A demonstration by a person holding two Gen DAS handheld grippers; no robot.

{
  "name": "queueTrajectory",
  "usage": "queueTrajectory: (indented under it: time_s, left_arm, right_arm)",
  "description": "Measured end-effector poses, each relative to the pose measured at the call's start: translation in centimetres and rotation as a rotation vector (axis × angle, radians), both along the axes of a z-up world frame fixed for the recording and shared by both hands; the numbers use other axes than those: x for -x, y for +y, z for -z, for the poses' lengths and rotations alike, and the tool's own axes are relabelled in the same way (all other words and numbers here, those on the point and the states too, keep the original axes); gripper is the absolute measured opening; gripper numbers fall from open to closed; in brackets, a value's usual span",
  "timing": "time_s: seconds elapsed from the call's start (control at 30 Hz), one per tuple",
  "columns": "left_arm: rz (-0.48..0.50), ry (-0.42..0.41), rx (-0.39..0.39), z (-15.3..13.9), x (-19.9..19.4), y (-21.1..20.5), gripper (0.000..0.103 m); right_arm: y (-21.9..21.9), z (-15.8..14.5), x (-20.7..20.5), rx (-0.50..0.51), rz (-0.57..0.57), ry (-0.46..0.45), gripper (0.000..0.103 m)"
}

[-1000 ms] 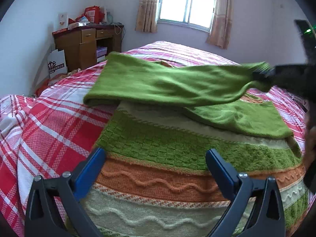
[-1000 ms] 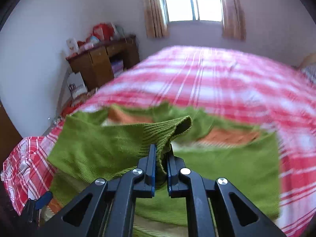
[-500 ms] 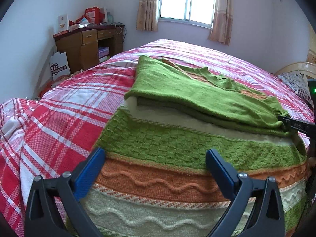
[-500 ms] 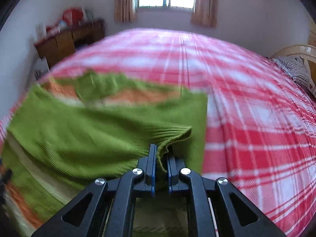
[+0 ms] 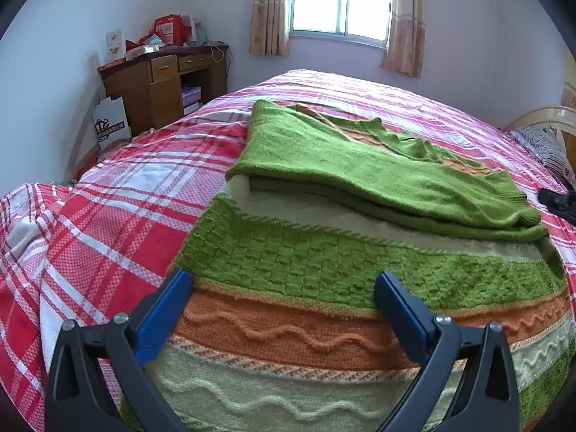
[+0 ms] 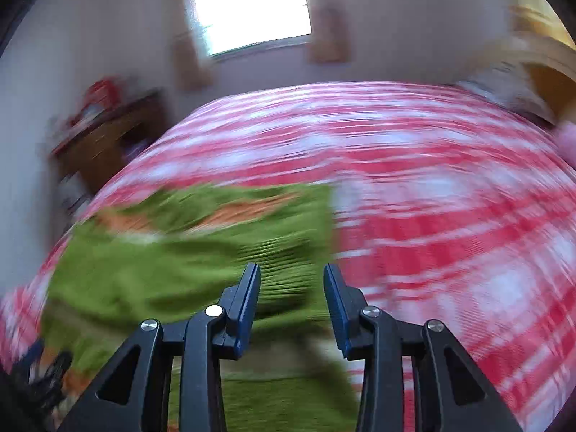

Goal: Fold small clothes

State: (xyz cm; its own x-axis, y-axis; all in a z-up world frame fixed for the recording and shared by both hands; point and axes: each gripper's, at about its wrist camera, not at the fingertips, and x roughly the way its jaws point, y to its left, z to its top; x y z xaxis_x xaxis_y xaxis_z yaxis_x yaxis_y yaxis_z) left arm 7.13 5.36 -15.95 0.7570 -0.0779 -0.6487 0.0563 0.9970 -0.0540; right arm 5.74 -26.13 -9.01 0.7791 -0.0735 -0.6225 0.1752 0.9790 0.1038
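Carried across the sweater (image 5: pixel 360 273) mid-bed, the sleeve (image 5: pixel 378 180) has been released; right tongs (image 6: pixel 291 288) have just been opening, left tongs (image 5: pixel 280 309) gape empty. Creases should be smoothed before folding.

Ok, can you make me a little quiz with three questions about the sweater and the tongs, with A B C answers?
1. Where does the sweater lie?
A. on the desk
B. on the checked bedspread
C. on the floor

2. What colour are the sleeves folded across the sweater?
A. green
B. blue
C. white

3. How are the right tongs?
A. shut on a sleeve
B. shut on nothing
C. open, just been opening

Answers:
1 B, red and white checks show around it.
2 A, both folded sleeves are plain green.
3 C, their blue pads stand apart and the cuff lies loose between them, gripped by neither.
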Motion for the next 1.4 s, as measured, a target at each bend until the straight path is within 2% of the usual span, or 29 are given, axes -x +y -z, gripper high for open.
queueTrajectory:
  time_s: [0.1, 0.17, 0.23, 0.33, 0.4, 0.43, 0.47, 0.6, 0.83, 0.87, 0.9, 0.93, 1.07, 1.23, 1.4]
  left_arm:
    - [-0.001, 0.001, -0.006, 0.0, 0.0, -0.1, 0.103]
    - [-0.002, 0.001, -0.008, 0.1, 0.0, -0.1, 0.103]
    - [-0.003, 0.001, -0.015, 0.1, 0.0, -0.1, 0.103]
    - [-0.004, 0.004, -0.017, 0.1, -0.1, -0.1, 0.103]
    - [-0.004, 0.005, -0.017, 0.1, -0.1, -0.1, 0.103]
    - [-0.004, 0.005, -0.018, 0.1, -0.1, -0.1, 0.103]
    - [-0.005, 0.006, -0.023, 0.1, -0.1, -0.1, 0.103]
    - [-0.008, 0.008, -0.036, 0.2, 0.0, -0.1, 0.103]
    - [-0.011, 0.010, -0.048, 0.2, 0.2, -0.2, 0.103]
    - [-0.012, 0.013, -0.053, 0.2, 0.3, -0.1, 0.103]
    - [-0.013, 0.018, -0.058, 0.2, 0.3, -0.2, 0.103]
    - [-0.014, 0.026, -0.062, 0.1, 0.5, -0.2, 0.103]
    - [0.018, 0.047, -0.058, 0.1, 2.9, 0.5, 0.103]
    - [0.087, 0.070, -0.020, -0.1, 8.4, 2.6, 0.103]
    - [0.090, -0.007, -0.017, -2.4, 12.5, 6.0, 0.103]
  right_arm:
    - [3.7, 1.2, -1.6, 0.079, -0.133, 0.062, 0.038]
    - [5.0, 3.7, -2.7, 0.103, -0.141, 0.188, 0.039]
    - [4.9, 4.1, -2.4, 0.104, -0.144, 0.152, 0.041]
    - [4.4, 3.2, -1.4, 0.089, -0.120, 0.188, 0.042]
    - [3.7, 2.1, 0.4, 0.054, -0.084, 0.149, 0.042]
    - [3.3, 0.8, 2.8, 0.014, -0.092, 0.073, 0.042]
    - [2.8, 0.4, 3.9, 0.005, -0.098, 0.035, 0.042]
    - [1.8, -2.4, 10.7, 0.031, -0.104, -0.070, 0.048]
    - [-1.8, -4.0, 21.3, 0.023, -0.072, -0.062, 0.052]
    - [-2.1, -4.0, 22.3, 0.020, -0.070, -0.058, 0.056]
    - [-2.3, -3.9, 23.0, 0.016, -0.068, -0.052, 0.065]
    - [-2.6, -3.5, 24.3, 0.010, -0.065, -0.046, 0.069]
    - [-3.0, -1.6, 27.2, -0.041, -0.074, 0.008, 0.069]
    - [-1.5, 1.8, 29.1, -0.093, -0.171, 0.106, 0.069]
    - [1.6, 4.3, 29.0, -0.053, -0.249, 0.190, 0.068]
